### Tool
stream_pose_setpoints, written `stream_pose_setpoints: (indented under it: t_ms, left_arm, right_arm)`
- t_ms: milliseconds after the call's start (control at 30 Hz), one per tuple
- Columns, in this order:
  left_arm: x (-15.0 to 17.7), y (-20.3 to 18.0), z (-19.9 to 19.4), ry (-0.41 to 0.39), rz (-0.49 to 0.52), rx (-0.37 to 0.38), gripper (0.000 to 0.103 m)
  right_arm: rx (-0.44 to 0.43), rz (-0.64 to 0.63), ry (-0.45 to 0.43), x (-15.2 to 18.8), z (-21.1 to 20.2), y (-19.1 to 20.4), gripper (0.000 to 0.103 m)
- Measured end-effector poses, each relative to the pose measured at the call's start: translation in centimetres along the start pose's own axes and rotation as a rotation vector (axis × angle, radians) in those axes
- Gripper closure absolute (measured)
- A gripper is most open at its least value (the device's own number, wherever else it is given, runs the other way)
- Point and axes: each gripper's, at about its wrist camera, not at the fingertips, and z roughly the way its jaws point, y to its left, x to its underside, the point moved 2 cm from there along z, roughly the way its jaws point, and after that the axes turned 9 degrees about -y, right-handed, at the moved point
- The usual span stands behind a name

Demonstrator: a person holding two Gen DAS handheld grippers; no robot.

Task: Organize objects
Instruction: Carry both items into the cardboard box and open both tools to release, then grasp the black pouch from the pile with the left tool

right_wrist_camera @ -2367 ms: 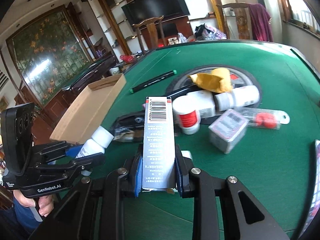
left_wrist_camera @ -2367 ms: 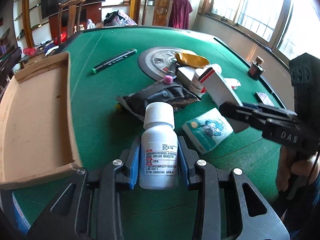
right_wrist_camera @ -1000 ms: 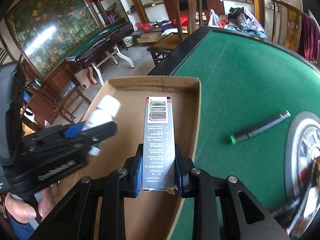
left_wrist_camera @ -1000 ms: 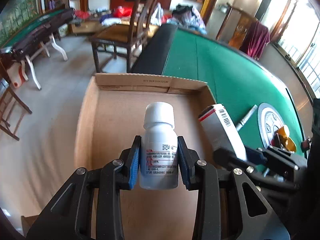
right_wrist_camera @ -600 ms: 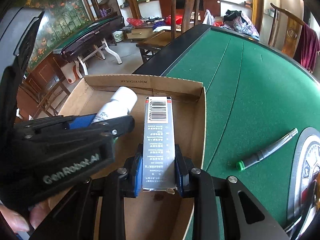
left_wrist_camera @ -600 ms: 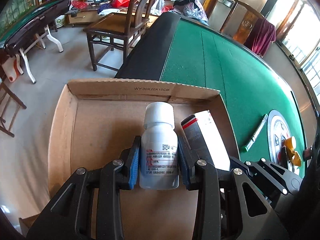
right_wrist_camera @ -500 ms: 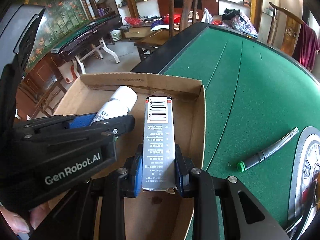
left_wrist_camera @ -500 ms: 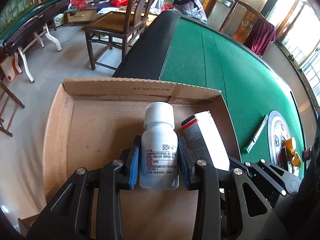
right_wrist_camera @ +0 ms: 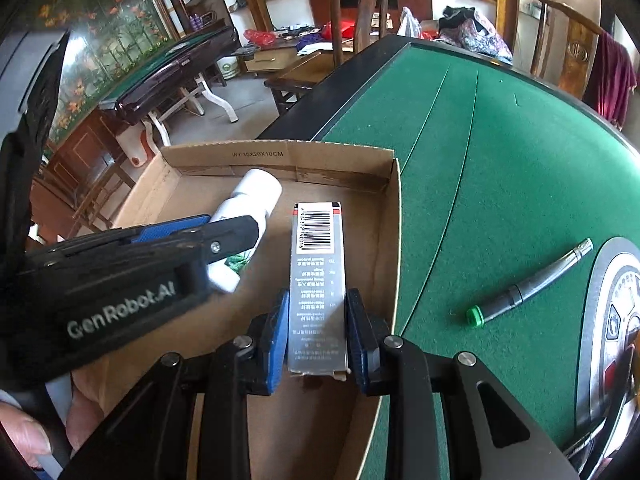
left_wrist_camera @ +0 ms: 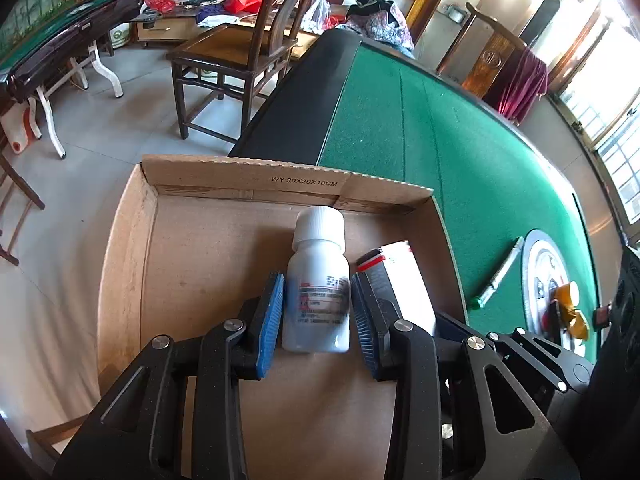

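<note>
Cardboard box (left_wrist_camera: 132,264) receiving both items: left tool (left_wrist_camera: 316,312) pinching white pill bottle (left_wrist_camera: 318,280) mid-frame, right tool (right_wrist_camera: 318,332) pinching barcoded carton (right_wrist_camera: 318,276). Advising lowering flat onto floor, releasing side by side.

Grey tiled floor (left_wrist_camera: 100,128), wooden chair (left_wrist_camera: 240,52), folding side table (left_wrist_camera: 60,52) — bright windows (left_wrist_camera: 616,128) at right.

The white bottle (left_wrist_camera: 317,280)'s label print is blurred; the silver carton (left_wrist_camera: 404,280) sits half hidden.
</note>
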Motion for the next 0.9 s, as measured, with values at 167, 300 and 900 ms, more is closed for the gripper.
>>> stream_pose_setpoints:
  t_ms: [167,300,900]
  left_arm:
    - [1.0,-0.6,-1.7,-0.021,0.017,0.017,0.069]
    - [2.1,-1.3,-3.2,-0.05,0.037,0.021,0.069]
    - [9.6,-9.7,-9.5,-0.178,0.176,0.103,0.067]
  right_arm:
    - [-0.043,0.037,-0.019,0.4,-2.2,-0.5,0.075]
    - [-0.08,0.056,-0.041,1.5,-4.1,-0.8,0.075]
    - [-0.199,0.085,-0.14,9.3,-13.6,-5.1,0.075]
